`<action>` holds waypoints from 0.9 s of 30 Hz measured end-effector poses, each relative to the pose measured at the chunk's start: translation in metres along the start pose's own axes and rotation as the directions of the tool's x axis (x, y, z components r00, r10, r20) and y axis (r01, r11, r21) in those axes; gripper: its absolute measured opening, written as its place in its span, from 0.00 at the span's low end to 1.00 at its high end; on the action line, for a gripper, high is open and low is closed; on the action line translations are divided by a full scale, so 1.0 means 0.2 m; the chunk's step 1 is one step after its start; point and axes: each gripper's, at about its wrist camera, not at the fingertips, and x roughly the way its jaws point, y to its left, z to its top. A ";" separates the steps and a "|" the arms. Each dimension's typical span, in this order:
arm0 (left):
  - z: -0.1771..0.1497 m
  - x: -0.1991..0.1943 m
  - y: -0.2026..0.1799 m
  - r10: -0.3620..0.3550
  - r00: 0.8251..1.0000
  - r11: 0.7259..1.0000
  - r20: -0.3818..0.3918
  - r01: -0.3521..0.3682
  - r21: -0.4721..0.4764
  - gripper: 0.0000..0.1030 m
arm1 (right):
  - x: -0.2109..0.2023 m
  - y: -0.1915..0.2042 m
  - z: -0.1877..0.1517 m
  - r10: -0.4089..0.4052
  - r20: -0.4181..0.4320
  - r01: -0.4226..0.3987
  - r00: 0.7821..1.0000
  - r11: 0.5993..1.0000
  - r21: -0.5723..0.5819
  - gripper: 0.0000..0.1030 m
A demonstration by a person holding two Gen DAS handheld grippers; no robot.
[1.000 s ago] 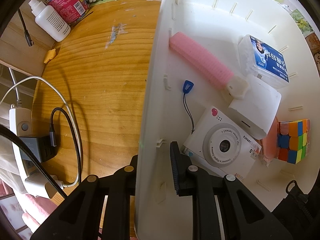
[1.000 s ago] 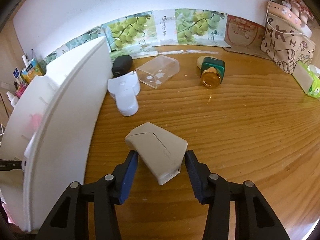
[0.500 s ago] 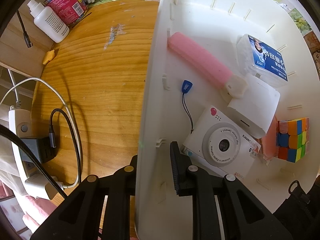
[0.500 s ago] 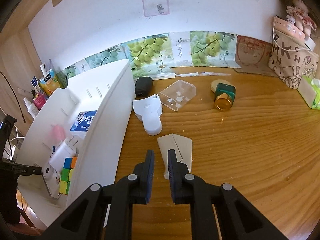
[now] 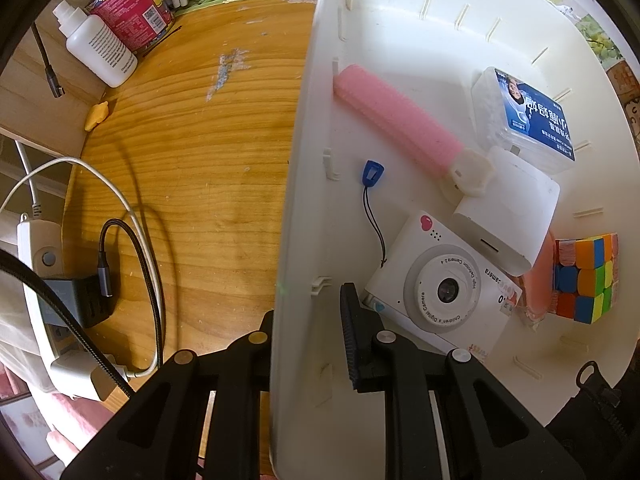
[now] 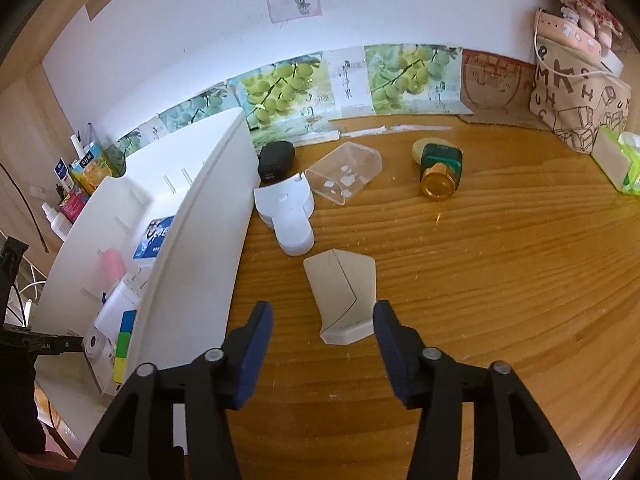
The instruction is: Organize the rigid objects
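Now right hand-held gripper (image 6: 323, 322) reopened around beige case (image 6: 342, 294).

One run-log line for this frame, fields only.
left gripper: shut on bin wall | right gripper: open, straddling beige case | case: flat on table, outside bin

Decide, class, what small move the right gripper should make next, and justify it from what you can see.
Probably ease the right gripper forward and down, then close on the beige case. Its jaws are open, the case lies flat on the table just ahead between the fingertips, untouched. Meanwhile the left gripper clamps the bin wall, steadying it.
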 end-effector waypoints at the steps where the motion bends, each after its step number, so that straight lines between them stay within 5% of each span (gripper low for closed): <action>1: 0.00 0.00 0.00 0.000 1.000 1.000 0.000 0.000 0.000 0.19 | 0.01 0.00 0.00 0.000 -0.008 0.000 1.000 1.000 0.000 0.57; 20: 0.02 0.03 -0.02 0.024 0.999 1.000 -0.021 -0.024 0.008 0.20 | 0.20 -0.01 0.06 -0.059 0.002 0.059 0.998 0.998 -0.030 0.62; 23: 0.02 0.04 -0.02 0.022 1.000 1.000 -0.021 -0.022 0.007 0.20 | 0.20 0.00 0.06 -0.072 0.012 0.073 0.997 0.997 -0.038 0.48; 27: 0.02 0.03 -0.02 0.022 1.000 1.000 -0.021 -0.022 0.008 0.20 | 0.20 0.00 0.07 -0.070 0.008 0.070 0.998 0.997 -0.038 0.46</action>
